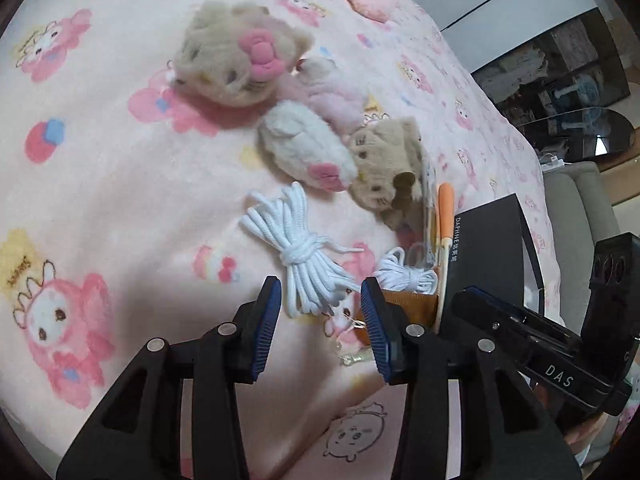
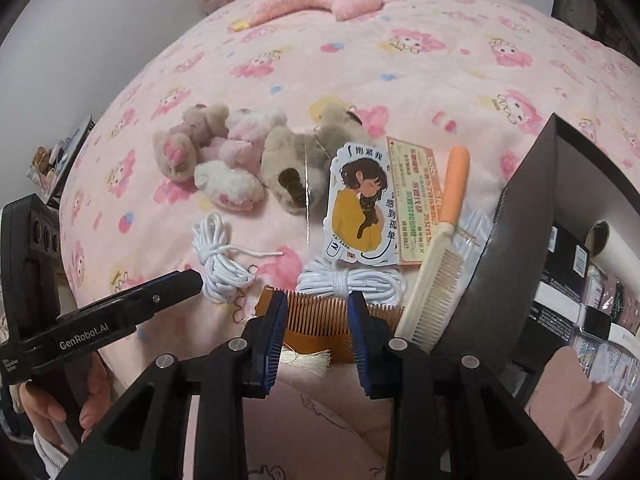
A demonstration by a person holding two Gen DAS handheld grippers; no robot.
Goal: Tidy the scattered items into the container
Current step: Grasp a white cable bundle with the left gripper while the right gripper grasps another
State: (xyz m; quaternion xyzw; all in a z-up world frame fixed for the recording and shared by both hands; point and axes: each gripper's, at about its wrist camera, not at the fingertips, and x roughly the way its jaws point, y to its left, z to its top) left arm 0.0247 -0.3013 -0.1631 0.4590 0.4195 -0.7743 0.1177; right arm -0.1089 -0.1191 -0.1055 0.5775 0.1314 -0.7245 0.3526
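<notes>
Right wrist view, left to right. The left gripper (image 2: 192, 278), its black arm printed "GenRobot.AI", is reaching in from the left edge in a person's hand (image 2: 60, 400); its jaw state cannot be told from here. Small beige and pink plush toys (image 2: 224, 156) are lying clustered on the pink cartoon-rabbit blanket (image 2: 400, 92). Below them a knotted white cord bundle (image 2: 220, 260) is resting just past the left gripper's tip. A second white cord bundle (image 2: 352, 284) is lying against a brown wooden comb (image 2: 320, 316), which is sitting just beyond the right gripper (image 2: 318, 336); those jaws are standing released, nothing between the blue pads. An illustrated card of a girl in yellow hugging a black cat (image 2: 360, 208), bearing Chinese writing, is overlapping an orange text card (image 2: 416, 200). A cream comb with an orange handle (image 2: 436, 248) is leaning against the black open box (image 2: 516, 232) at the right.

Left wrist view. The left gripper's (image 1: 320, 324) jaws are standing released over the larger cord bundle (image 1: 300, 256), gripping nothing. The box wall is reading "DAPHNE". The right gripper's arm is showing "DAS".
</notes>
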